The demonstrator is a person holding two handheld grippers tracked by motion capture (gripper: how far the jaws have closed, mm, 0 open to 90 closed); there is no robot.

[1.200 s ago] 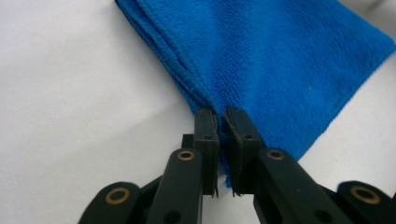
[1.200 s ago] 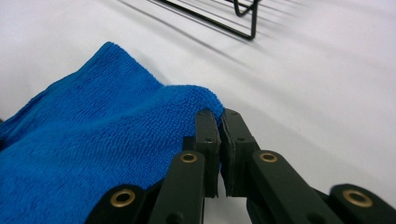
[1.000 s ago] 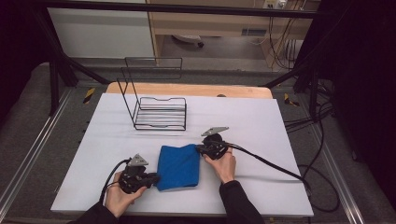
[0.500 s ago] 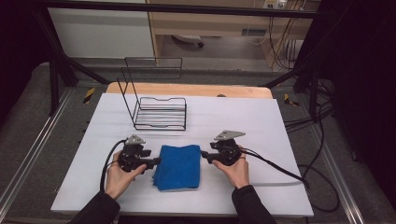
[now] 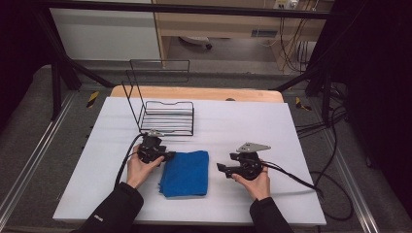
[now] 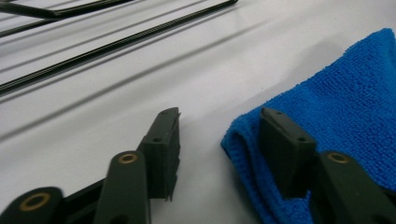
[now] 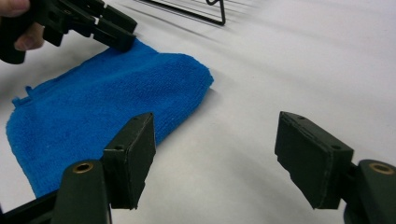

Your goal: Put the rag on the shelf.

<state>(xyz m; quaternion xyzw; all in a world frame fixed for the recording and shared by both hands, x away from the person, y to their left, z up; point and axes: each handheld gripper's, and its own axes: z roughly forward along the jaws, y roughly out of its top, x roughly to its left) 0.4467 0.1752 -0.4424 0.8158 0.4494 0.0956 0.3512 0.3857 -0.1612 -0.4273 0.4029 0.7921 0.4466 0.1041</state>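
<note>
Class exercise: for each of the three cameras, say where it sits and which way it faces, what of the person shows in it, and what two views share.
High view: above the person's side, looking forward and down on the white table; both forearms, left gripper, right gripper.
Left gripper view: rides that gripper, low, toward the wire rack; open jaws at the blue cloth.
Right gripper view: low, facing left gripper; open jaws, fingers.
Shared: cloth and rack.
</note>
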